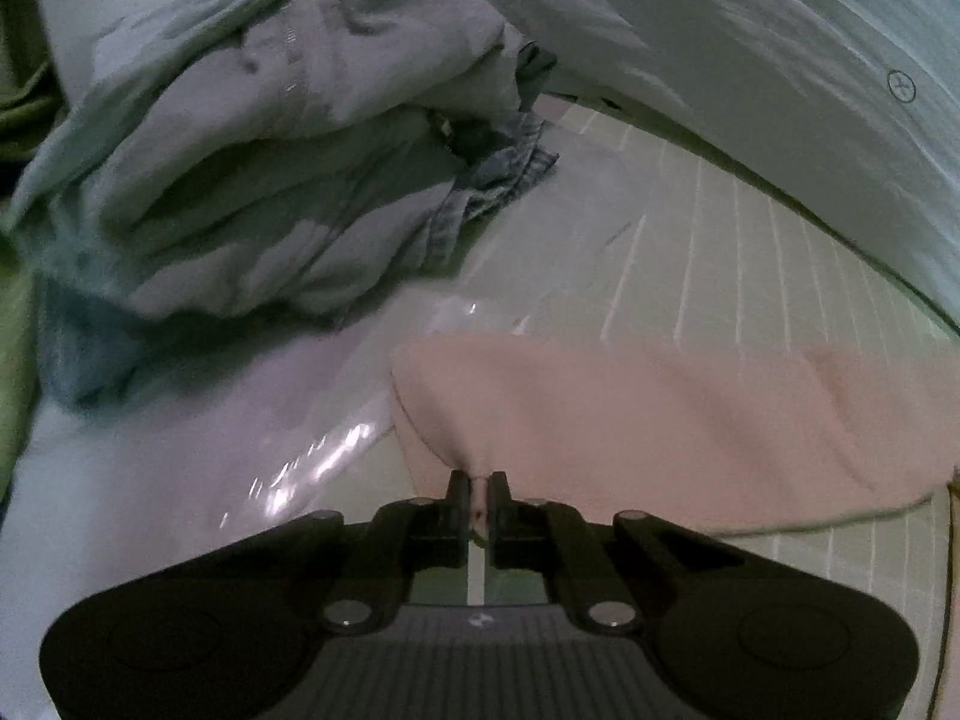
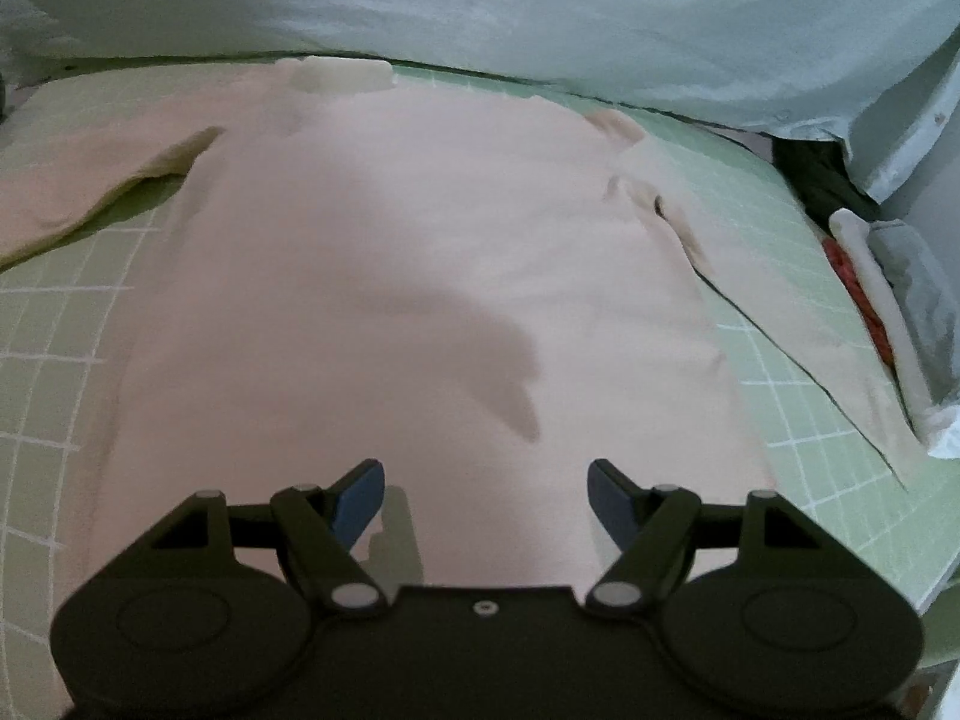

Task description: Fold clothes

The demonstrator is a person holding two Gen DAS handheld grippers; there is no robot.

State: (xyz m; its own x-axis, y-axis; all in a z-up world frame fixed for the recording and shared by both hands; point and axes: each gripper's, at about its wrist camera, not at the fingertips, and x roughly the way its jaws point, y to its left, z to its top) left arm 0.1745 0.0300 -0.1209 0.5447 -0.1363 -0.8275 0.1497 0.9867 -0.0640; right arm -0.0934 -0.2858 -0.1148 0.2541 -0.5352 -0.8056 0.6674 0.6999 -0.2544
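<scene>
A pale pink long-sleeved top (image 2: pixel 390 276) lies spread flat on a green gridded mat (image 2: pixel 54 324), collar at the far end. In the left wrist view its left sleeve (image 1: pixel 660 420) stretches to the right, and my left gripper (image 1: pixel 479 483) is shut on the sleeve's cuff end, a fold of pink cloth pinched between the black fingers. My right gripper (image 2: pixel 486 495) hovers over the top's lower hem with its jaws wide apart and nothing between the blue pads. The other sleeve (image 2: pixel 780 300) lies along the right side of the mat.
A heap of grey and blue clothes (image 1: pixel 288 168) sits at the far left of the left wrist view, with green cloth (image 1: pixel 18 90) at the edge. A pale quilt (image 2: pixel 540 24) borders the mat's far side. Folded items (image 2: pixel 882 312) lie at the right.
</scene>
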